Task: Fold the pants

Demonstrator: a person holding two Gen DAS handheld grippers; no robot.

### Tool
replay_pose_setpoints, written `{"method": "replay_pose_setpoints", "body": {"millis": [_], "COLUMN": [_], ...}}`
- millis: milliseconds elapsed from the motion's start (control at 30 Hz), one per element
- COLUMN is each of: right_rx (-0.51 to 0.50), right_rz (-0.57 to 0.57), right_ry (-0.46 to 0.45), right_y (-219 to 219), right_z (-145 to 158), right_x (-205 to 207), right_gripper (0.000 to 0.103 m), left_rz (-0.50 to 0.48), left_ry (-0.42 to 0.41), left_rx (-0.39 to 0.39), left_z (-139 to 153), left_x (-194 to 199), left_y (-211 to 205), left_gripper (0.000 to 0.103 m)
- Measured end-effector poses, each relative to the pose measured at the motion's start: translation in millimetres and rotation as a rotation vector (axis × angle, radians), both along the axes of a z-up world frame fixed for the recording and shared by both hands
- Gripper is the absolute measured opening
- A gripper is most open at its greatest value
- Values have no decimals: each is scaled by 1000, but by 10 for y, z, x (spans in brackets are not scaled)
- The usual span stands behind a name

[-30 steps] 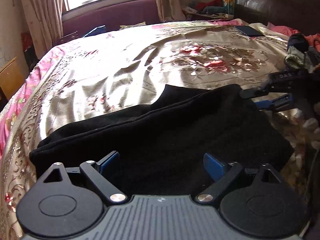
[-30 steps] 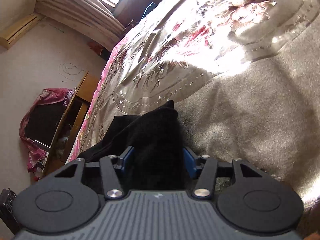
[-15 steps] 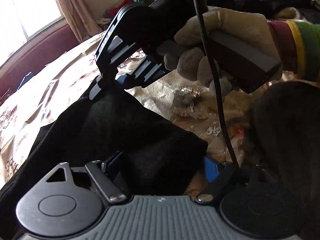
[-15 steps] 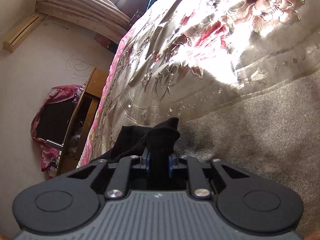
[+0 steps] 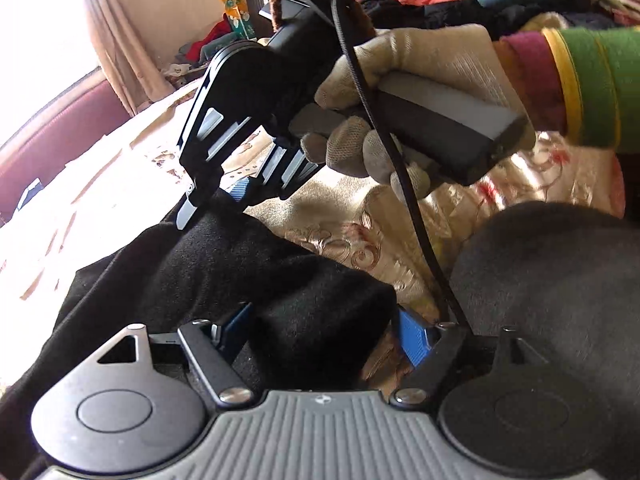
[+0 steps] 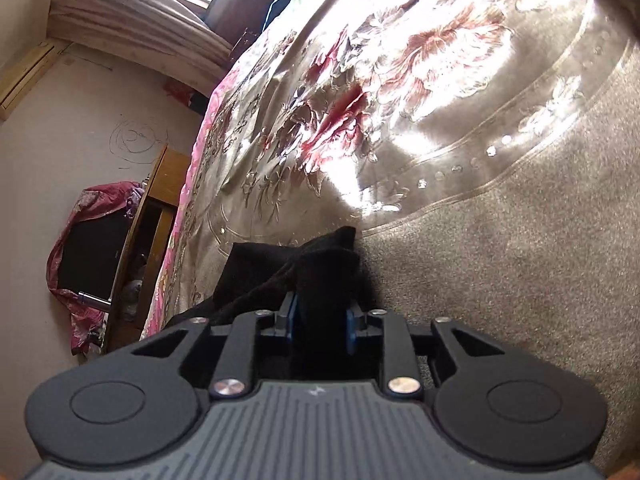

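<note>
- The pants (image 5: 224,280) lie dark on the bedspread (image 5: 360,240), one folded corner bunched between your left claw's fingers and a far corner pinched under your right claw.
- A second ago your left claw looked across the whole flat garment from its near edge; now it sits at the corner beside your right hand, so both claws work the same end.
- Your left claw (image 5: 324,328) stands wide, blue fingers (image 5: 414,334) either side of the cloth. The left pad seems to touch the fabric, the right one shows a gap, so I judge it apart, not yet gripping.
- Your right claw (image 6: 322,316) has narrowed from a loose straddle to a clamp on a thick wad of pants (image 6: 320,272); its jaws are easing open slightly, yet the pads are pressing the fabric on both sides.
- In the left view your right claw (image 5: 224,196) hangs just ahead and above, its tips buried in the cloth's raised edge, your gloved hand (image 5: 400,100) on its handle and the cable (image 5: 400,184) trailing down towards the left claw.
- What this means: one corner is secured, the second is lined up. You likely need to close the left claw before lifting, or the fold will drag unevenly.
- Watch the cable; it runs close to your left claw's right finger and could snag.
</note>
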State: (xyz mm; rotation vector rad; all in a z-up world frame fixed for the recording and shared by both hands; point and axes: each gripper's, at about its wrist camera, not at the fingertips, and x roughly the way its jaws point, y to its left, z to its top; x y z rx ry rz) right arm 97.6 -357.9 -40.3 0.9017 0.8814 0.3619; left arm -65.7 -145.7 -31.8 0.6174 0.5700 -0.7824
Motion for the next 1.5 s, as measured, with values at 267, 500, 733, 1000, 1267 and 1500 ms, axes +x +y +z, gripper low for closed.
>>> {"method": "replay_pose_setpoints", "body": {"millis": [267,500,733,1000,1267,1500], "right_rx": [101,120,79,29,7,35], "right_rz": [-29,-32,-14,-20,-22,-47], "right_ry": [-13,-51,-24,-94,10,12], "right_y": [-64,-77,64,117,154,138], "right_z": [-131,-62,-148,176,-35,-19], "right_x": [-58,-89,35,-140,84,44], "right_gripper": [33,40,41,18,34,22], "left_rz": [-3,28,34,73,86,54], "left_ry": [-152,-145,-195,-12,-130,-187], "left_rx": [94,54,101,-68,-8,38], "left_z": [-117,16,-145,214,-35,-66], "left_x": [-147,-208,-223,-69,-231,-200], "left_y": [-134,-47,-147,114,-22,-148], "left_gripper": [90,68,66,58,64,63]}}
